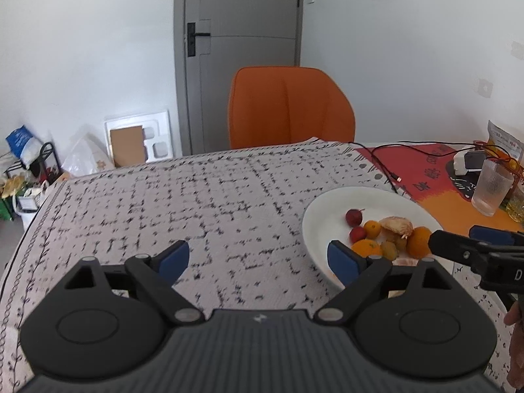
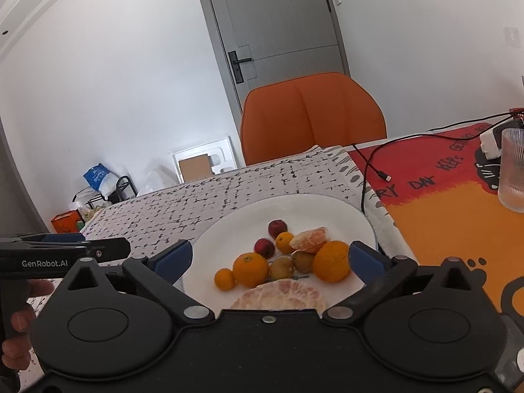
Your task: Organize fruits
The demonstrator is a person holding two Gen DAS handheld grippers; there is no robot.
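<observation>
My right gripper's body hides near edge of peeled pomelo (image 2: 280, 296) and plate (image 2: 294, 206) rim. Ribbed glass (image 2: 512, 177) cut off at right edge. Left-wrist view: tablecloth (image 1: 196, 203) print blurred.

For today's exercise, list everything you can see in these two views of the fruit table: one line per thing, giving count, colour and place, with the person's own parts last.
plate: one, white, on the patterned cloth.
oranges: four, orange, on the plate.
red fruits: two, dark red, far side of the pile.
brownish fruits: two, olive-brown, mid-pile.
peeled citrus: one, pale orange, atop the pile.
peeled pomelo piece: one, pinkish, near rim.
cloth: one, white with black marks, on the table.
mat: one, red and orange, right of the cloth.
glass: one, clear, on the mat.
cable: one, black, across the mat.
chair: one, orange, behind the table.
door: one, grey.
left tool: open, empty.
right tool: open, above the plate.
</observation>
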